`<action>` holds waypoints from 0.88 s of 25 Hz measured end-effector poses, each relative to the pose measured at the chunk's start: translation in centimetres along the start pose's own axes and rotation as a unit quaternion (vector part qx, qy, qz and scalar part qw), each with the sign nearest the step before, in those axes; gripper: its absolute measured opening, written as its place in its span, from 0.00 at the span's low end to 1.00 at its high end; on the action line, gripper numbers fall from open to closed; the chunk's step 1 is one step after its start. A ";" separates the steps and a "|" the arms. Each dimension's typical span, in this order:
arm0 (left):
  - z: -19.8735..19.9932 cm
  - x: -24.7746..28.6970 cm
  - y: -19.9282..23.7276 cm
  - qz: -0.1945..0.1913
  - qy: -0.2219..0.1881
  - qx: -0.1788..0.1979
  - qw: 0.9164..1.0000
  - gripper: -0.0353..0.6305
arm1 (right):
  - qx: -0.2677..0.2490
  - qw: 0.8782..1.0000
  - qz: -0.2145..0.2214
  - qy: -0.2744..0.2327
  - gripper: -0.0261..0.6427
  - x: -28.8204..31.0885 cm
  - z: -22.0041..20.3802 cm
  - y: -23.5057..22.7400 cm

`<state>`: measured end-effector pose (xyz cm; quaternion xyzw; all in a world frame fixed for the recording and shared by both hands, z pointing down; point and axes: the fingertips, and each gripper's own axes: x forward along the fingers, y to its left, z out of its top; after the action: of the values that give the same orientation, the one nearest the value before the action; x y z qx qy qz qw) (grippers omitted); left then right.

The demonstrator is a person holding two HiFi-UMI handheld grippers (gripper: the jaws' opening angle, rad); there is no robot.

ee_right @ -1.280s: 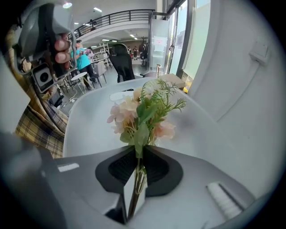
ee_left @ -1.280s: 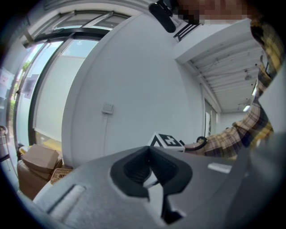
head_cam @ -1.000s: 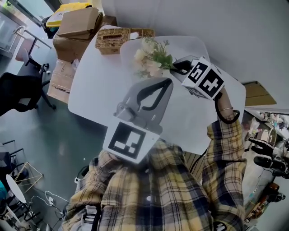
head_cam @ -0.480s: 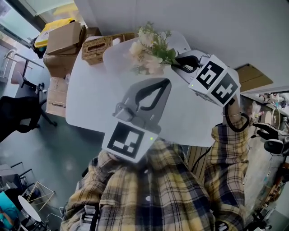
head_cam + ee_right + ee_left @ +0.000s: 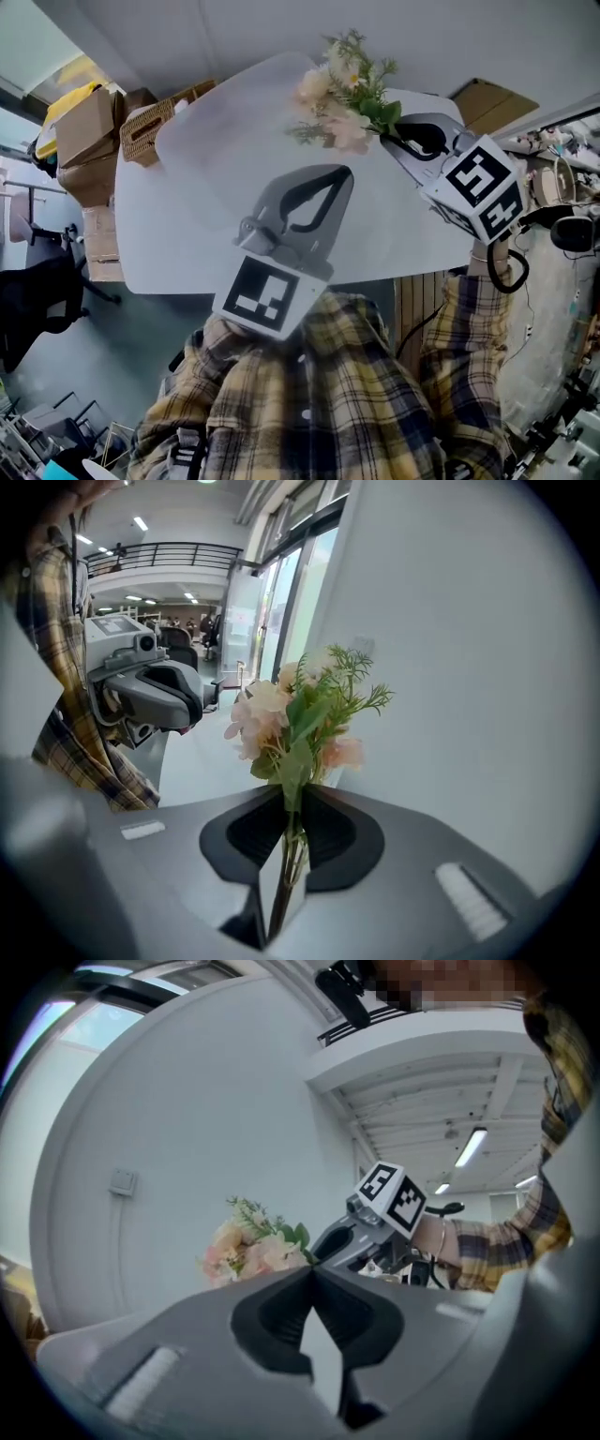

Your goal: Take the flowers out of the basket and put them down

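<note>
Stems of the flowers [image 5: 295,724] are pinched between the jaws of my right gripper [image 5: 286,794]. The jaws stand nearly together, parted only by the thin green stalks, and the pale pink blooms and leaves rise upright past the tips. In the head view the bunch hangs over the far right part of the white table [image 5: 206,216], near its far edge, clear of the surface.

My left gripper [image 5: 349,171] has its jaws closed tip to tip with nothing between them. It is raised over the near middle of the table, and its own view looks across at the flowers and the right gripper.

A second ago the bunch was just beside the wicker basket [image 5: 150,131]. Now it is well apart from it, carried to the right with my right gripper, while the left gripper has kept its place and its jaws have stayed shut.

The basket stands at the far left of the table, and I cannot tell what is inside it. Cardboard boxes [image 5: 84,131] lie beyond it, off the table to the left.
</note>
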<state>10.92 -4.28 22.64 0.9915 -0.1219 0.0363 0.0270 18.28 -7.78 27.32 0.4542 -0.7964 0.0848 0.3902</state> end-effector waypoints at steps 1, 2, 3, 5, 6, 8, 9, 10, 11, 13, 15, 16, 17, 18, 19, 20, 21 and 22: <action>-0.2 0.5 -0.4 -0.006 0.002 -0.002 1.000 0.06 | 0.014 1.000 -0.008 -0.004 0.11 -0.7 -1.0 -0.5; -0.7 1.0 -0.6 -0.013 0.003 -0.003 1.000 0.06 | 0.027 0.999 -0.017 -0.007 0.11 -1.0 -1.8 -0.9; -1.2 1.3 -0.4 -0.020 0.005 -0.005 1.000 0.06 | 0.041 0.999 -0.027 -0.010 0.11 -1.0 -2.7 -1.2; -2.4 1.8 -0.1 -0.037 0.008 -0.007 0.999 0.06 | 0.071 0.996 -0.047 -0.010 0.11 -0.8 -4.4 -1.7; -2.8 2.2 -0.4 -0.047 0.010 -0.009 0.999 0.06 | 0.086 0.995 -0.057 -0.009 0.11 -1.1 -5.3 -1.8; -2.9 3.2 -2.1 -0.067 0.015 -0.011 0.998 0.06 | 0.114 0.991 -0.076 -0.009 0.11 -2.8 -7.6 -1.8; -2.7 3.9 -3.5 -0.078 0.018 -0.012 0.997 0.06 | 0.127 0.988 -0.084 -0.010 0.12 -4.1 -8.9 -1.7; -2.4 4.7 -5.0 -0.088 0.020 -0.011 0.996 0.06 | 0.140 0.986 -0.091 -0.011 0.12 -5.3 -10.2 -1.6; -2.3 5.4 -6.3 -0.098 0.022 -0.009 0.995 0.06 | 0.152 0.984 -0.097 -0.009 0.12 -6.3 -11.6 -1.4; -2.3 6.8 -8.3 -0.113 0.024 -0.010 0.993 0.06 | 0.173 0.979 -0.103 -0.001 0.12 -7.2 -14.3 -1.0; -3.0 7.9 -9.4 -0.122 0.029 -0.011 0.992 0.06 | 0.192 0.976 -0.100 0.010 0.12 -6.8 -16.9 -0.6; -3.5 8.3 -9.8 -0.128 0.035 -0.011 0.991 0.06 | 0.203 0.974 -0.097 0.014 0.12 -6.2 -18.2 -0.3; -4.0 8.7 -10.2 -0.133 0.041 -0.010 0.990 0.06 | 0.214 0.972 -0.095 0.018 0.12 -5.6 -19.5 0.0; -4.6 9.1 -10.7 -0.139 0.048 -0.010 0.989 0.06 | 0.226 0.969 -0.094 0.021 0.12 -4.9 -20.7 0.3; -5.2 9.5 -11.0 -0.144 0.054 -0.011 0.988 0.06 | 0.239 0.966 -0.094 0.021 0.12 -4.3 -22.0 0.7; -5.8 9.8 -11.4 -0.148 0.059 -0.013 0.987 0.06 | 0.252 0.963 -0.093 0.022 0.12 -3.6 -23.2 1.1; -6.3 10.1 -11.6 -0.150 0.064 -0.015 0.986 0.06 | 0.263 0.960 -0.092 0.023 0.12 -2.8 -24.3 1.5; -6.8 10.3 -11.7 -0.152 0.069 -0.017 0.986 0.06 | 0.272 0.958 -0.090 0.025 0.12 -2.0 -25.4 1.9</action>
<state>23.33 5.01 29.70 0.9930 0.0316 0.0981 0.0576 31.14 7.10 43.62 0.6104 -0.6891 0.2746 0.2776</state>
